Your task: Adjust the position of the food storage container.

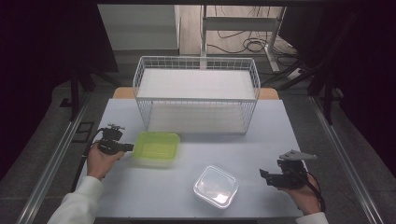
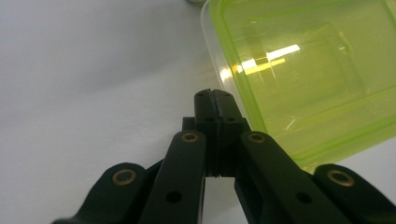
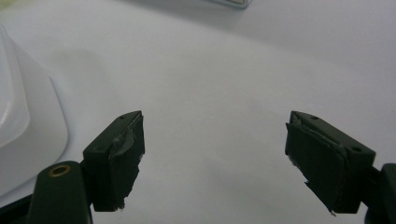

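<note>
L gripper (image 1: pixel 127 147), fingers pressed together on nothing, sits just beside left rim of green container (image 1: pixel 156 146) on worktop (image 1: pixel 140 196); R gripper (image 1: pixel 264 176), fingers wide, points at clear lidded box (image 1: pixel 216 186), near, to its left.

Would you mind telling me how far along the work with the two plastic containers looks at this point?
Little looks done: the green container and the clear lidded container both sit on the table, and the wire basket holds neither. In hand: the left gripper, jaws shut, sits at the green container's edge, pinching nothing. The right gripper hangs open beside the clear one. All lifting and placing seems left.
</note>
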`<state>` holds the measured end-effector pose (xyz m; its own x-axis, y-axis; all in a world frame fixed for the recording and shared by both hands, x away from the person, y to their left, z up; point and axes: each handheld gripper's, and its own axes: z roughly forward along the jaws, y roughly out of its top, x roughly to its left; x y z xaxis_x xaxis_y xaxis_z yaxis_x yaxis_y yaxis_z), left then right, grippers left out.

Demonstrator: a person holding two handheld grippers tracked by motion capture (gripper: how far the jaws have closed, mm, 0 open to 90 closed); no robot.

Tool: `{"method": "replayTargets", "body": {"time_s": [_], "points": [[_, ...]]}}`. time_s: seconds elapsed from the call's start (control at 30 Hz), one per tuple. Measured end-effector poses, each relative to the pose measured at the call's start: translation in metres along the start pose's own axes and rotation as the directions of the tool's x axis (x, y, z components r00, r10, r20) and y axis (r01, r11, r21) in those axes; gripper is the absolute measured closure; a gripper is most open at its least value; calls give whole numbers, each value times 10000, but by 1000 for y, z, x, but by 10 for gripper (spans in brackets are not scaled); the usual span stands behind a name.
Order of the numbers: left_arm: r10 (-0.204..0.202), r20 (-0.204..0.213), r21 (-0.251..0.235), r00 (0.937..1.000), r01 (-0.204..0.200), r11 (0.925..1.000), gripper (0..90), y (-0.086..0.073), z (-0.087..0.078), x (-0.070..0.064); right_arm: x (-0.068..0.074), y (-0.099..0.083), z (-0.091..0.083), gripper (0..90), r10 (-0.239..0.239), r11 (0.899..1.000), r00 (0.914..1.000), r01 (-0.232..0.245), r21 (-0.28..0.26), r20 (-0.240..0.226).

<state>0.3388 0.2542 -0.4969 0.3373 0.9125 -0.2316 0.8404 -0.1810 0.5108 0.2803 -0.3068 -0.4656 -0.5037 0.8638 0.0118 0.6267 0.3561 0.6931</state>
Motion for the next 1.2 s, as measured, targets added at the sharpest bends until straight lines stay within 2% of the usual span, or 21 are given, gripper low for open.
{"method": "replayTargets", "body": {"time_s": [0.3, 0.63, 0.83, 1.07, 1.2], "points": [[-16, 535, -149, 9986, 24, 9999, 900, -2, 7, -22, 1, 2, -1, 196, 0, 10000, 10000, -1, -85, -53], [-287, 991, -225, 9947, 311, 9993, 900, 6, 27, -35, 1, 2, 0, 196, -24, 10000, 10000, 23, -77, -78], [-173, 1237, -245, 9922, 204, 9995, 900, 15, 38, -51, 2, 2, 1, 196, -97, 10000, 9999, 97, -5, -122], [96, 1675, -246, 9858, -56, 9997, 900, 24, 54, -81, 2, 1, 1, 195, -98, 9999, 9998, 99, 88, -156], [149, 1607, -272, 9869, -106, 9996, 900, 25, 57, -87, 2, 1, 1, 195, -94, 9999, 9998, 95, 75, -147]]}}
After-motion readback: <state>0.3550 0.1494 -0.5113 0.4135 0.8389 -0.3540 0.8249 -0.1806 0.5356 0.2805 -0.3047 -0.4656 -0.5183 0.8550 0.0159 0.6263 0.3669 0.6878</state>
